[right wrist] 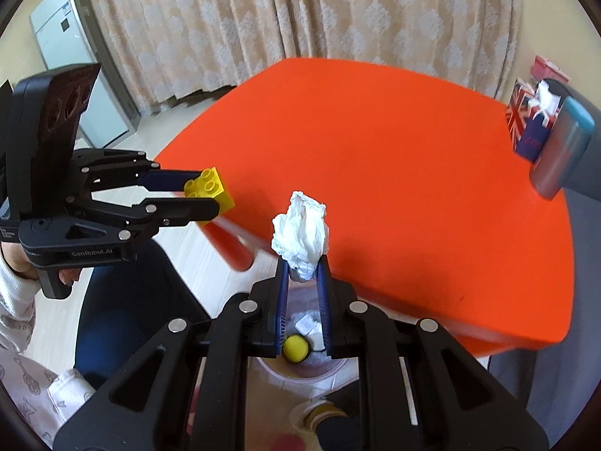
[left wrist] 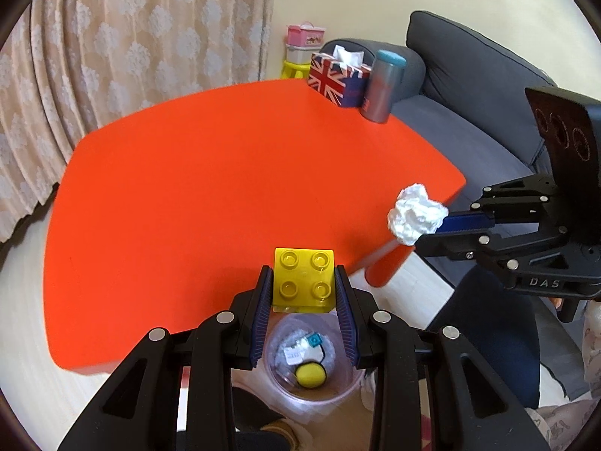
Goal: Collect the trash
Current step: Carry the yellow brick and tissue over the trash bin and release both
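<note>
**Holding two pieces over the bin**

Looking from the left wrist: the left gripper (left wrist: 303,282) is closed on a yellow brick (left wrist: 303,281), its pads pressed to the brick's two sides. Directly below sits the bin (left wrist: 276,383), already holding a yellow ball (left wrist: 310,375), a small teal piece and some white scraps. At the right, the right gripper (left wrist: 432,231) pinches a tissue wad (left wrist: 416,213) off the table's (left wrist: 210,195) edge. The tabletop bears only a tissue box (left wrist: 340,79) and a can (left wrist: 383,88) at its far corner.

From the right wrist: the right gripper is nearly closed on the wad's lower end, with the bin below between the fingers. The left gripper holds the brick at the left, beside the table.

By my judgement the task is near its end: both pieces need only be released, and the wad may first need moving over the bin.
</note>
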A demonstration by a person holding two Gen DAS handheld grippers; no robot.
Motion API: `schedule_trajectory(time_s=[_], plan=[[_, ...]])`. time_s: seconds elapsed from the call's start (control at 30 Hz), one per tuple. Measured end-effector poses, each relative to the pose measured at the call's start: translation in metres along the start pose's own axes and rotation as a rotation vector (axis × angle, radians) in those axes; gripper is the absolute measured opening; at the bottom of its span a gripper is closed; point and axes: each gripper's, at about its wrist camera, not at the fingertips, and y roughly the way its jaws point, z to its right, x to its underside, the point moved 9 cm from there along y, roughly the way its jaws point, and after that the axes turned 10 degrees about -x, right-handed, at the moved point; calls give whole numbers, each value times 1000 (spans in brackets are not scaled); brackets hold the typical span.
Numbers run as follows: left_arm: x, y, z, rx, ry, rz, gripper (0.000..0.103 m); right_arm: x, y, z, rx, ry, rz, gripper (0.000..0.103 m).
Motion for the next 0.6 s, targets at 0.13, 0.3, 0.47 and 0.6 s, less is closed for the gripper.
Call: schedule_trajectory(time_s=[0.13,0.3,0.47,0.6], plan=[[13,0,3,3,-1,-13,32,20,10,-4,-20,14,-31,15],[21,-2,5,8,-6,-18,32,31,17,-6,-31,20,-52,15],[21,-5,4,4,-7,-14,32,28,18,-8,-44,12,-51,20],[20,-4,3,1,-6,-14,32,25,15,-3,-44,22,-27,72]])
